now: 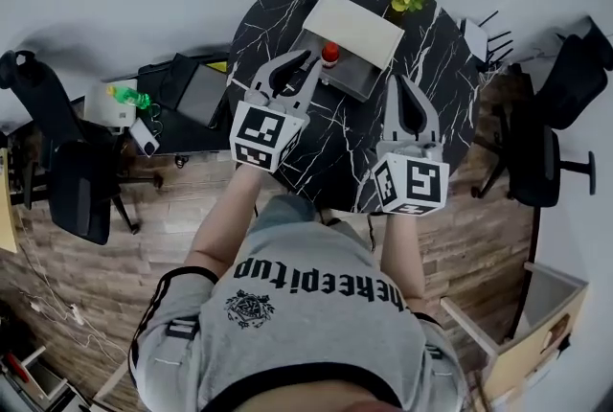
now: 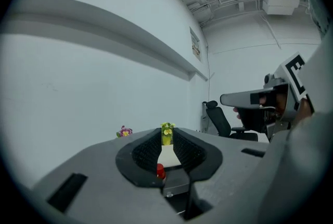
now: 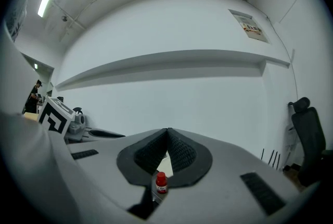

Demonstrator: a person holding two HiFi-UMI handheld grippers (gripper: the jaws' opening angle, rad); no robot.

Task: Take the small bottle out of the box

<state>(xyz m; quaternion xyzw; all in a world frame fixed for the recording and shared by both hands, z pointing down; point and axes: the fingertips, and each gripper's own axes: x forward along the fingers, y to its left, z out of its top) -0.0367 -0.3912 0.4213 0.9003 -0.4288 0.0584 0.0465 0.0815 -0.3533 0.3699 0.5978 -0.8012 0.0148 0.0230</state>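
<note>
Standing upright against the left wall of the open box (image 1: 356, 75), the small bottle (image 1: 329, 53) with its red cap is not yet lifted out. The box sits toward the far edge of the round table (image 1: 263, 27). The left gripper (image 1: 299, 73) is just beside the bottle, jaws narrowly apart and holding nothing, so the reach looks like the step in hand. Next, it probably needs to straddle the bottle below the cap and close. The right gripper (image 1: 406, 89), jaws together and empty, hangs over the table's right side.
</note>
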